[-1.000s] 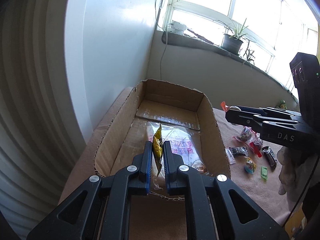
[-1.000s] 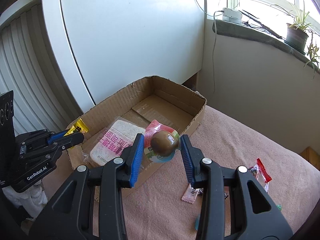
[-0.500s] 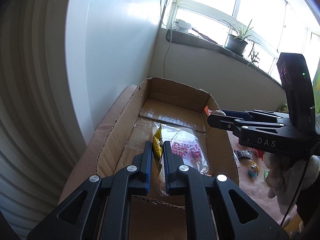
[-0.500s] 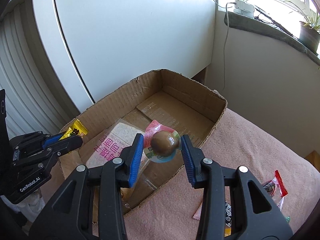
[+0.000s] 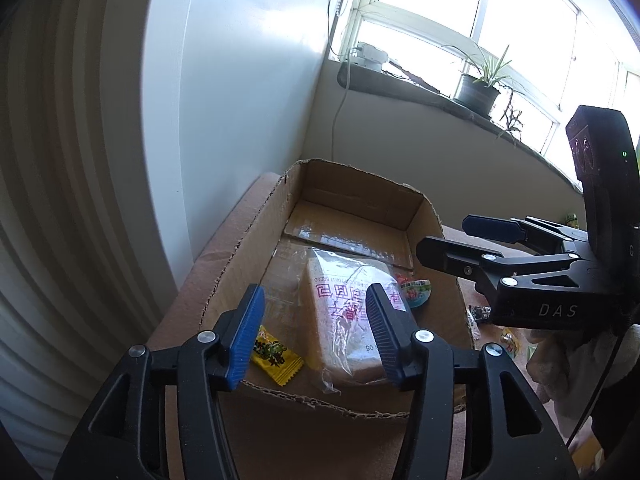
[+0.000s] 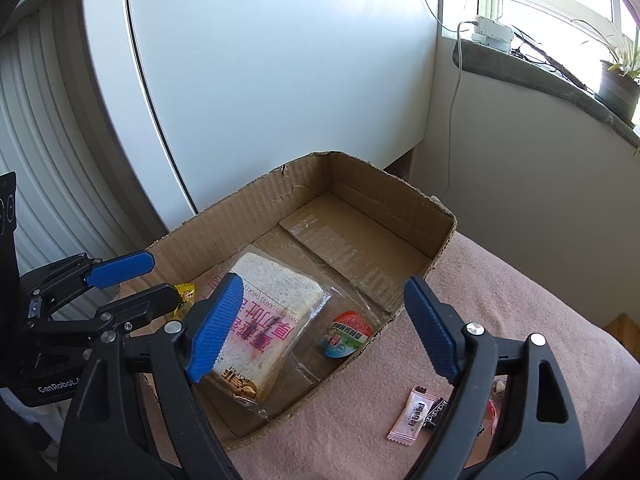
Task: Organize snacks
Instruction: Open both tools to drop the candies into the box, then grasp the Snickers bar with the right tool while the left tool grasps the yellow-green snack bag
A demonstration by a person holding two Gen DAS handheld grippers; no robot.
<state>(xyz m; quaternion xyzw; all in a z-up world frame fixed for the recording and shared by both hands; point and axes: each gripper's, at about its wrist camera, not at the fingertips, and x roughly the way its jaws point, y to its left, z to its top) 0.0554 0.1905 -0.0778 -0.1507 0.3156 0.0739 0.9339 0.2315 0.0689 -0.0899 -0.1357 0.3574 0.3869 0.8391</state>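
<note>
Three snacks lie inside the cardboard box (image 6: 442,236), the landmark here: a wrapped slice of bread (image 6: 264,316) in clear film with pink print at the middle of its floor, a small yellow candy packet (image 5: 276,354) at its near left corner beside the bread, and a round jelly cup (image 6: 345,334) with a red and green lid by its right wall. The left gripper (image 5: 314,336) hangs over the box's near edge, its jaws opening with nothing pressed between them; the yellow packet lies below on the floor. The right gripper (image 6: 320,320) hovers over the box's right wall, jaws also opening and empty, the cup beneath. Outside the box, to its right on the pink cloth (image 6: 520,304), lies a pale pink sachet (image 6: 412,414) among other small wrapped sweets.
</note>
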